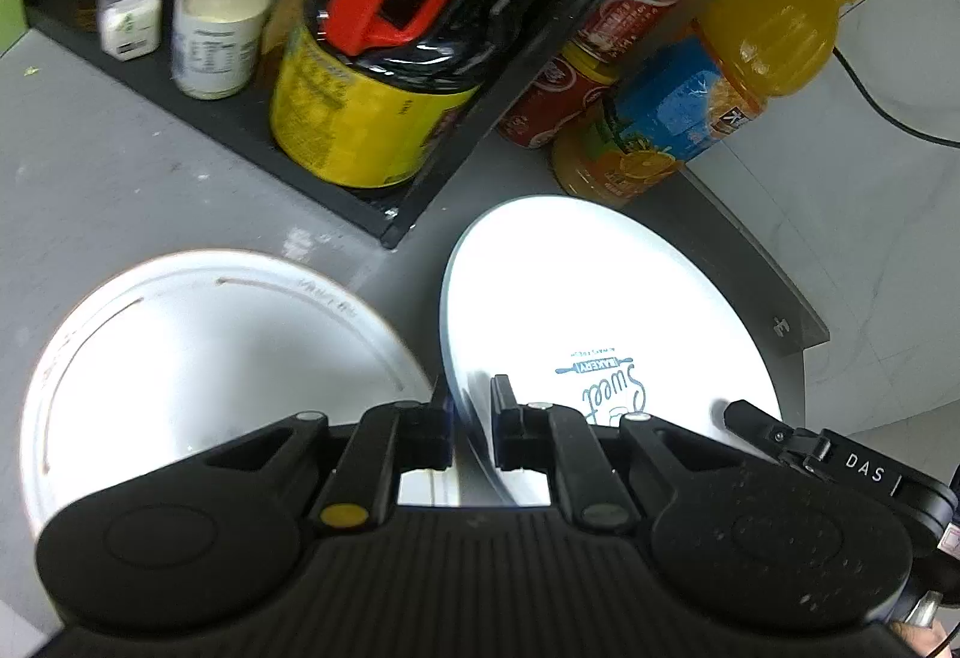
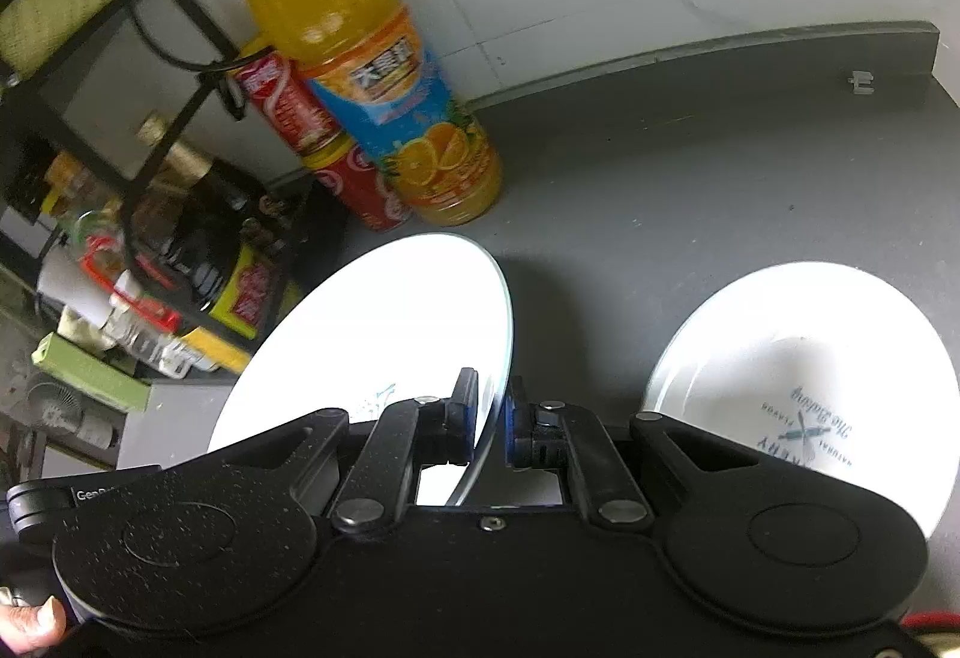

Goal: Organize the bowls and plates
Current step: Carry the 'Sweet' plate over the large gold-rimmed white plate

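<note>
The grey worktop (image 2: 690, 190) is carrying a rack (image 1: 252, 130) of bottles, a juice bottle (image 2: 360, 58) and two more white plates (image 1: 198, 358) (image 2: 804, 394). Both grippers, left (image 1: 471, 421) and right (image 2: 493, 421), are pinching one tilted plate (image 1: 600, 298) by opposite rims, fingers narrowed on its edge, lifted above the worktop.

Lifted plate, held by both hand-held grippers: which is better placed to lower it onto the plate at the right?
Probably right: the right hand-held gripper clamps the lifted plate on the rim beside the flat plate; the left hand-held gripper holds the far rim.
</note>
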Demonstrator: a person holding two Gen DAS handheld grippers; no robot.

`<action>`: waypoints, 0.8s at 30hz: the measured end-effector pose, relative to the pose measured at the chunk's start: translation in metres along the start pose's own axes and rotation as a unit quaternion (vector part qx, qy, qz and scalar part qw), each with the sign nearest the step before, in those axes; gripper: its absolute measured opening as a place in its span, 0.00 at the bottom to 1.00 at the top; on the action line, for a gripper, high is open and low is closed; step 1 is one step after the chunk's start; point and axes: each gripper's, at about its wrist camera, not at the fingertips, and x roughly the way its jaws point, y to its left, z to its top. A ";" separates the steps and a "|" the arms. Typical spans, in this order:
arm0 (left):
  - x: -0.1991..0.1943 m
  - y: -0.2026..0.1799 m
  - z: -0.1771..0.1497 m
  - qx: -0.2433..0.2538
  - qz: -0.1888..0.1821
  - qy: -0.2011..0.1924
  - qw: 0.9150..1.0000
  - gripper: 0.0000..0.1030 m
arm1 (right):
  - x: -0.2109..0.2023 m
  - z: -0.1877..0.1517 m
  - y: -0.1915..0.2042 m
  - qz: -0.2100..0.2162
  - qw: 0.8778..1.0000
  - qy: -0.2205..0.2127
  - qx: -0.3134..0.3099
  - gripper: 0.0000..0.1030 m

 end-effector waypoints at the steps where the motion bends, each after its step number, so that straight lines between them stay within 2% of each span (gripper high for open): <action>1: -0.003 0.001 -0.004 -0.002 0.001 -0.002 1.000 0.09 | -0.001 -0.002 0.002 0.002 1.000 0.000 -0.002 0.08; 13: -0.040 0.023 -0.040 -0.024 0.018 -0.017 0.999 0.09 | -0.016 -0.037 0.017 0.021 0.999 0.019 -0.025 0.09; 24: -0.059 0.056 -0.064 -0.049 0.043 -0.021 0.998 0.10 | -0.008 -0.063 0.036 0.041 0.997 0.040 -0.044 0.09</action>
